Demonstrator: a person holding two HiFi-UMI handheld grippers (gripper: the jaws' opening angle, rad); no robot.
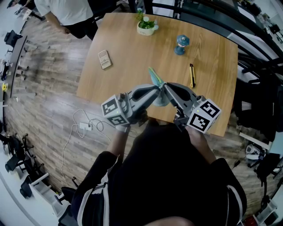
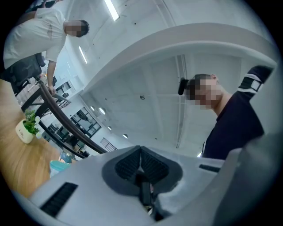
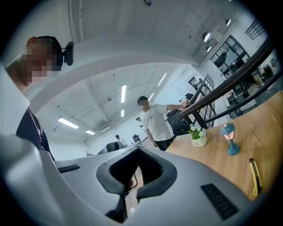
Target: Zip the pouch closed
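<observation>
A teal soft pouch (image 1: 155,78) is held up above the near edge of the light wooden table (image 1: 132,48), where both gripper tips meet. The left gripper (image 2: 140,152) is pressed together on a small dark piece, judged to be the zip tab. The right gripper (image 3: 137,152) is pressed together too, with nothing made out between its pads. The zip line cannot be seen, so closure remains unconfirmed.

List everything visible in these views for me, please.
table: one, light wood, centre.
potted plant: one, green, white pot, table's far edge.
lamp figurine: one, blue, right of plant.
utility knife: one, yellow-black, table's right side.
keypad device: one, beige, table's left side.
pouch: one, teal, at the gripper tips.
cable: one, white, floor, left.
bystander: one, white shirt, beyond table.
left gripper: one, grey, shut.
right gripper: one, grey, shut.
</observation>
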